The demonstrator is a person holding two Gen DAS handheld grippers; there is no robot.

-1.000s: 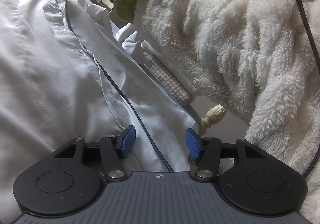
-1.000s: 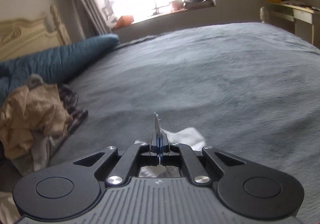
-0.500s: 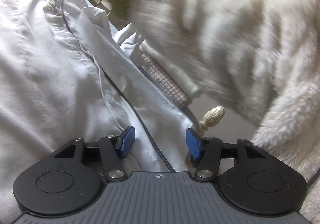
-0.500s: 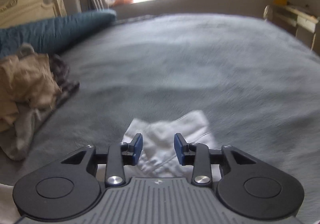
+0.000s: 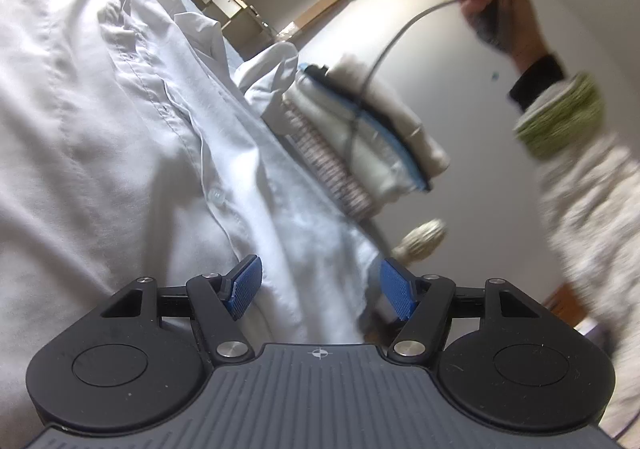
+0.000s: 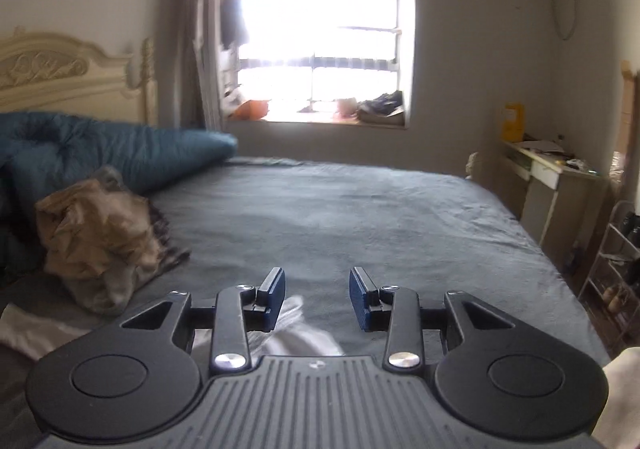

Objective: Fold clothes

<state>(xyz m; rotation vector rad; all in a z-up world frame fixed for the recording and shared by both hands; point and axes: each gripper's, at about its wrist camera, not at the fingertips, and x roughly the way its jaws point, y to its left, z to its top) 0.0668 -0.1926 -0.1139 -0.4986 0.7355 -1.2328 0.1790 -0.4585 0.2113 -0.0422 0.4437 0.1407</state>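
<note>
A white button-up shirt (image 5: 120, 129) fills the left wrist view, its button placket running down toward my left gripper (image 5: 320, 269). The left jaws are opening; shirt fabric lies between the blue pads (image 5: 246, 283), which do not press on it. My right gripper (image 6: 317, 285) is open and held high over the grey bed (image 6: 340, 217), with nothing between its fingers. A corner of the white shirt (image 6: 296, 333) lies on the bed just beneath it. In the left wrist view a hand (image 5: 492, 9) in a fleece sleeve (image 5: 592, 209) holds the right gripper's handle up high.
A crumpled pile of tan and plaid clothes (image 6: 96, 241) sits at the bed's left, in front of a blue duvet (image 6: 120, 157). A desk (image 6: 552, 177) and a shoe rack (image 6: 616, 249) stand along the right. The mattress edge (image 5: 360, 129) and a bedpost knob (image 5: 424, 241) show beyond the shirt.
My right gripper let go of the white cloth, opened, and rose up and away from the bed. The fleece sleeve swung up and right. The left jaws spread wider.
</note>
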